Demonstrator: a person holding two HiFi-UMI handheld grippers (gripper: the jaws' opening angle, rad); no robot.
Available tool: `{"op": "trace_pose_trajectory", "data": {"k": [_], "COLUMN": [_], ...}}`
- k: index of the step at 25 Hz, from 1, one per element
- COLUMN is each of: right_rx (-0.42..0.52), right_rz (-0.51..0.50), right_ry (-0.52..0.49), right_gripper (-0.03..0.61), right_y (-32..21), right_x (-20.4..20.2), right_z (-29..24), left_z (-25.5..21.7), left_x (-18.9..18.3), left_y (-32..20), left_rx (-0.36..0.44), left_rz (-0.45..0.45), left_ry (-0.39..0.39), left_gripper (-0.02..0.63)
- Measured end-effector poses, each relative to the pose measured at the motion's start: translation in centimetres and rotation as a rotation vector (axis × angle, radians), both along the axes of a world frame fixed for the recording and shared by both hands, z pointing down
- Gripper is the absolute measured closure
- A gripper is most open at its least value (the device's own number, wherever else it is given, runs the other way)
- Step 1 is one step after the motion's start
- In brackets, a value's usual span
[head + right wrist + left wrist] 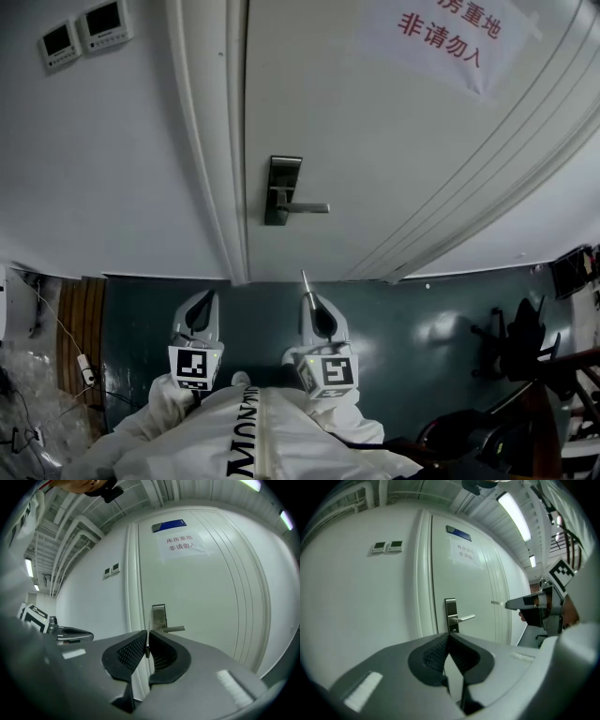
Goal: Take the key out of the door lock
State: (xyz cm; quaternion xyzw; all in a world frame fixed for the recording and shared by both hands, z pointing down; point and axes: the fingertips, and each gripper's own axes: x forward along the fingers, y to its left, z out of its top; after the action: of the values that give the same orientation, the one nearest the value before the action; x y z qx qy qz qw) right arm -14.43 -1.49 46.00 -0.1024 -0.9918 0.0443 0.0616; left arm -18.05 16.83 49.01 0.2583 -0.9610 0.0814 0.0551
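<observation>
Looks done: key (304, 279) is out, right claw (308, 298) clamped on it, well clear of door lock (282, 190). Left claw (207, 298) closed, empty.

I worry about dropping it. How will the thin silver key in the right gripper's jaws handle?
Probably stiff and light: the thin silver metal key juts straight from the right gripper. Possibly slippery: only its end sits between the jaws, so a knock might pivot it.
</observation>
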Motion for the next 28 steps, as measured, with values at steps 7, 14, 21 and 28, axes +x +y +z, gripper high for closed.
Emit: {"op": "trace_pose_trajectory", "data": {"k": [7,14,21,28], "right_rx": [0.021,0.026,0.023,0.015], "right_rz": [0.049,0.033,0.004,-0.007], "right_ry": [-0.001,0.02,0.014,0.003], "right_gripper": [0.555,0.555,0.555,0.555], "right_y": [2.4,2.1,0.2,-1.3], "right_x": [2.4,3.2,3.0,2.5], "right_z": [-0.4,0.3,0.6,0.6], "left_z": [-0.1,0.4,0.0,-1.3], "left_x": [2.0,2.9,2.9,2.6], "left_y": [3.4,2.3,-0.2,-2.3], "left_rx": [0.022,0.027,0.029,0.019], "left_rz": [0.016,0.024,0.006,0.005], "left_ry": [0.001,0.022,0.016,-0.019], "left_gripper": [0.614,0.614,0.614,0.614]}}
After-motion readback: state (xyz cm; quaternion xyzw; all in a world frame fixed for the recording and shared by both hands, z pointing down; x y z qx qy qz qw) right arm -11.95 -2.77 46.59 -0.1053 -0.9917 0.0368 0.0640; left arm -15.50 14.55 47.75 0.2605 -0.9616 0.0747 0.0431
